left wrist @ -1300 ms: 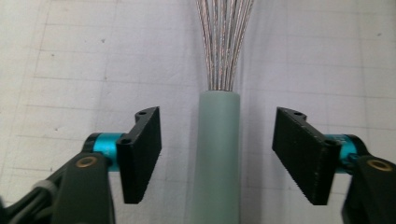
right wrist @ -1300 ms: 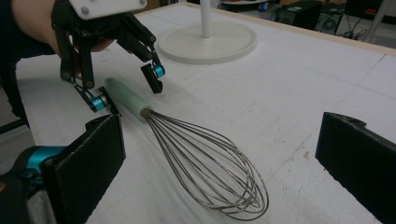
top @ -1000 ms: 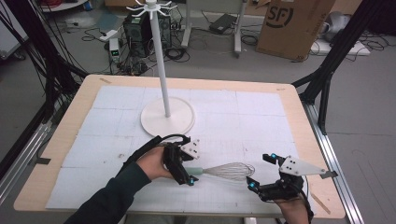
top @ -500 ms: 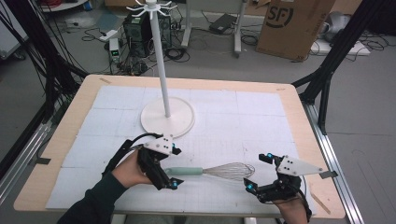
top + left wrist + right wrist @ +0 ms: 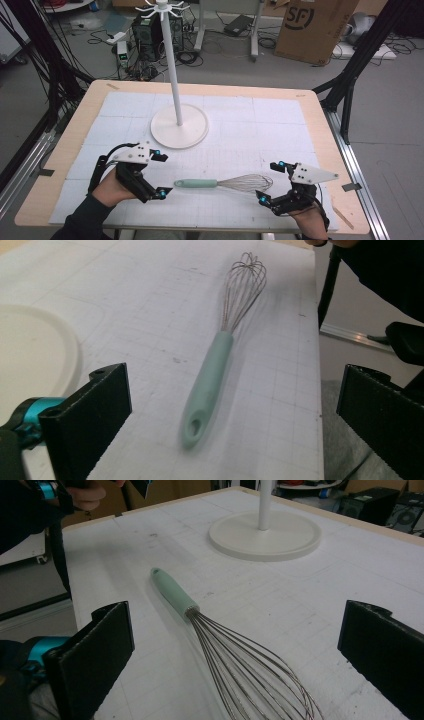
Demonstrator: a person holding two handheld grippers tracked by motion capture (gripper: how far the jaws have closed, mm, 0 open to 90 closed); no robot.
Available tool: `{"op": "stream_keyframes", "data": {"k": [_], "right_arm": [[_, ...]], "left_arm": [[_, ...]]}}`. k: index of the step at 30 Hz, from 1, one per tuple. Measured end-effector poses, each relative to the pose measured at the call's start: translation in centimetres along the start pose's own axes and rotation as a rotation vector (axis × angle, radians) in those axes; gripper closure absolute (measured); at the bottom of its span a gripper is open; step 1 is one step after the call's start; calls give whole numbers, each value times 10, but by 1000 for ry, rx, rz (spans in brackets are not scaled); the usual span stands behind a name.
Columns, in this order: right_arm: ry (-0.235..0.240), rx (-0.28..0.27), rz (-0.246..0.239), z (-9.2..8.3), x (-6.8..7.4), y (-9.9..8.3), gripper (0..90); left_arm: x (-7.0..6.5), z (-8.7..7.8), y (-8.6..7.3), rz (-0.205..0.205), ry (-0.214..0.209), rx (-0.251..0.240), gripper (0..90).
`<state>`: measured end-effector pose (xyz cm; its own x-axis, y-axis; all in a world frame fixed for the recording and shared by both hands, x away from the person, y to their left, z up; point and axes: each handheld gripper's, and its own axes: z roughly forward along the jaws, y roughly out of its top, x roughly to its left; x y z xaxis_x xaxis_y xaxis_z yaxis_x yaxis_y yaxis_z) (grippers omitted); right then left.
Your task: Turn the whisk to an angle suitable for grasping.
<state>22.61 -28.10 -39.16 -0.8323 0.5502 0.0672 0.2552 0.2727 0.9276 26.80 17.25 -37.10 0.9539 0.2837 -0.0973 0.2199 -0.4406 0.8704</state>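
Observation:
A whisk (image 5: 220, 183) with a mint-green handle and wire head lies flat on the white mat near the table's front edge. Its handle (image 5: 206, 385) points toward my left gripper (image 5: 160, 173), which is open just left of the handle's end and touches nothing. My right gripper (image 5: 268, 182) is open at the wire head (image 5: 250, 675), with the wires lying between its wide-apart jaws. A white stand with a round base (image 5: 179, 125) and a tall pole (image 5: 170, 65) rises behind the whisk.
The stand's base (image 5: 265, 535) sits at the mat's middle, behind both grippers. The table's wooden rim (image 5: 345, 185) runs close to my right hand. Beyond the table are cables, a cardboard box (image 5: 317, 27) and black frame legs.
My left gripper has let go of the whisk handle and drawn back to the left, with its jaws now wide apart. The whisk lies still; the right gripper has barely moved.

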Motion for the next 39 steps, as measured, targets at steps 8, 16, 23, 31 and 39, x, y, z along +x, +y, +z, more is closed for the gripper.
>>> {"op": "stream_keyframes", "data": {"k": [8,16,23,31,39], "right_arm": [[101,-29,-33,9,1,7,0],[109,-11,-49,23,5,14,0],[113,2,-62,31,8,21,0],[103,16,-66,34,10,23,0],[86,22,-62,35,12,20,0]], "left_arm": [[1,-34,-25,-35,98,-69,16],[2,-56,-48,-72,154,-132,17],[2,-67,-63,-83,186,-174,17],[3,-74,-69,-83,170,-185,17],[3,-70,-69,-83,157,-164,17]]}}
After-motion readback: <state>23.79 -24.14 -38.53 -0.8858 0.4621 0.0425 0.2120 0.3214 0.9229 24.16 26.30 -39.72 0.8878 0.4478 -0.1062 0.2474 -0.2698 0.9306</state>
